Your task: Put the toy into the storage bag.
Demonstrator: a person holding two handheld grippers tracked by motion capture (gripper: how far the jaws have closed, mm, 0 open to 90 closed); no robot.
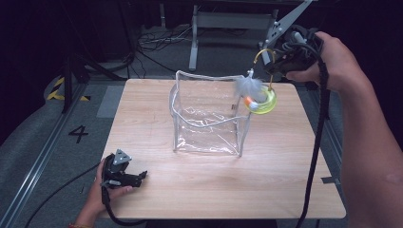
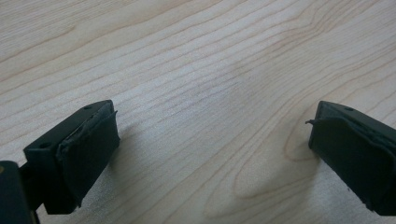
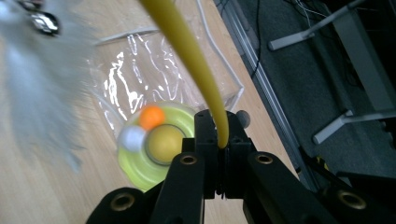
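My right gripper [image 1: 274, 66] is up over the far right corner of the surface [image 1: 285, 180], its jaws pinched tight on the thin yellow wand [image 3: 196, 60] of a cat toy. The wand arches up from the jaws, and a blurred tuft of grey-white feathers [image 1: 248, 86] hangs from its end. The toy's translucent yellow-green round base [image 1: 264, 103], with an orange ball [image 3: 152, 116] and a white ball [image 3: 131, 137] in it, hangs just beside the far right corner of the clear plastic bag [image 1: 206, 118], which stands open-topped mid-surface. My left gripper [image 1: 127, 178] rests low at the near left edge, well apart from the bag, jaws wide with only bare wood between them.
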